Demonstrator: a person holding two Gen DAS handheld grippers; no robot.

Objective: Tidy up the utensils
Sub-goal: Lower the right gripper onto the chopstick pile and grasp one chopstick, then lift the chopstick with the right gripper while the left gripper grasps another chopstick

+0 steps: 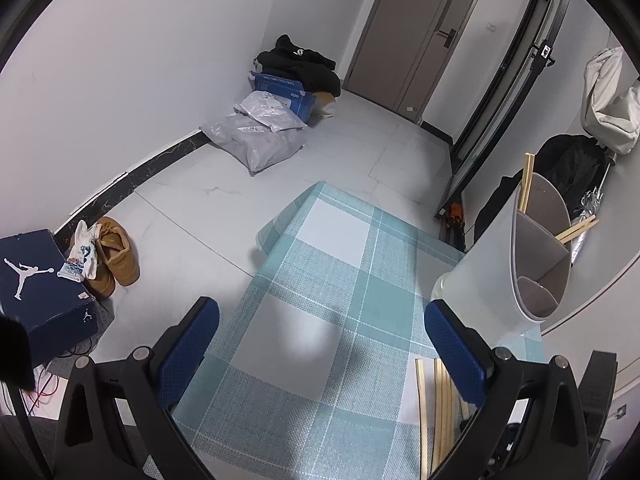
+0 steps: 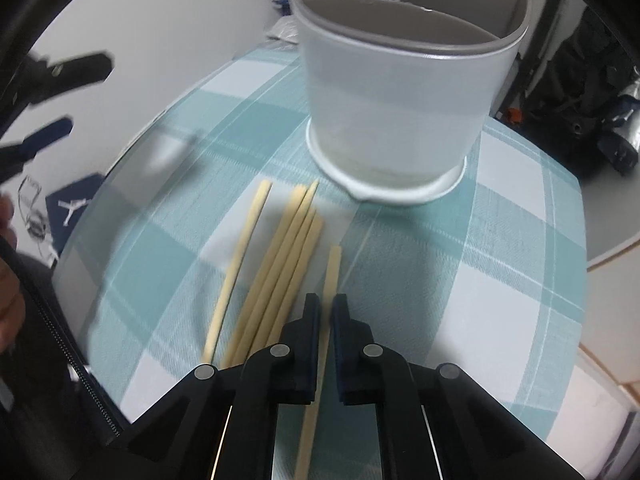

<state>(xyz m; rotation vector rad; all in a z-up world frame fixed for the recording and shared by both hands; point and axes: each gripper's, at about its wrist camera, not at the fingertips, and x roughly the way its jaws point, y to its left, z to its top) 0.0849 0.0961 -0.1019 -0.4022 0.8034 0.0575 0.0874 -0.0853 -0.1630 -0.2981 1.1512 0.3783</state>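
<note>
Black linkage and blue-padded fingers of the right gripper (image 2: 326, 312) fill the near edge of its own view, jaws drawn nearly together on a single pale wooden chopstick (image 2: 331, 276) that runs up between the pads and lies flat on the checked teal-and-white tablecloth (image 2: 500, 240). Just to its left a loose bundle of chopsticks (image 2: 288, 256) lies side by side on the cloth, with one more stick (image 2: 240, 264) a little apart at the far left. Beyond them stands the white utensil holder (image 2: 400, 92), upright on its round base, split by grey dividers into compartments; a couple of sticks poke out of the back compartment. Over on the other side the left gripper (image 1: 320, 336) hangs above the table with its jaws spread wide and nothing between them, the holder to its right and the loose sticks showing beside its right finger. Off the table, on the tiled floor, sit a dark blue shoebox (image 1: 44, 288), tan shoes (image 1: 116, 252) and a heap of grey parcel bags (image 1: 256, 136) by the wall
</note>
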